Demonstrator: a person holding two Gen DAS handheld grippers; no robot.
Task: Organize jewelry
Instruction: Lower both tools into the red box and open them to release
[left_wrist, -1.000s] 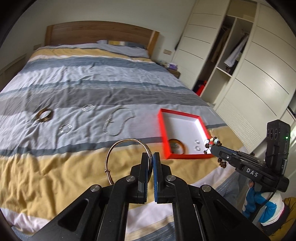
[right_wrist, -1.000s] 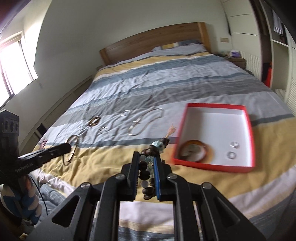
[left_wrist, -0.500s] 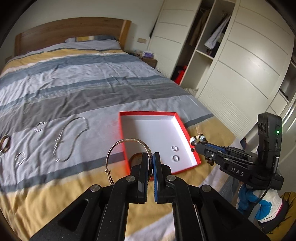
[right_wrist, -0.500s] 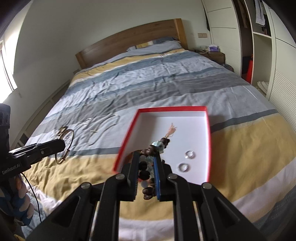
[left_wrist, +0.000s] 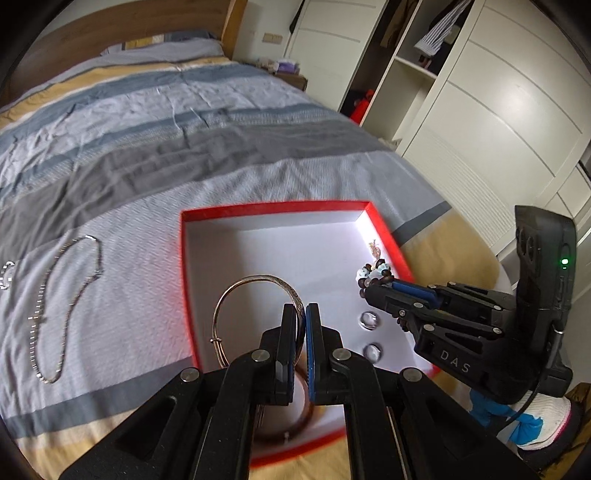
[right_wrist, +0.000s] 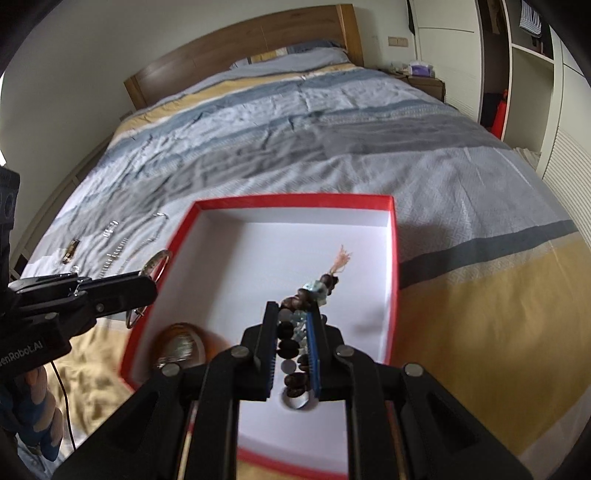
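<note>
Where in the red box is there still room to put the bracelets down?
The red box is bare white across its far half, up to the back wall, and down the middle. The near-left corner is taken by an amber bangle; two rings sit near the right wall. The silver bangle and beaded bracelet could land mid-box.

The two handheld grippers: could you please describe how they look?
Both the left gripper and the right gripper are black with silver bolts and one blue finger pad each. The right is marked "DAS", has a green light, a black cable and a blue-gloved hand.
</note>
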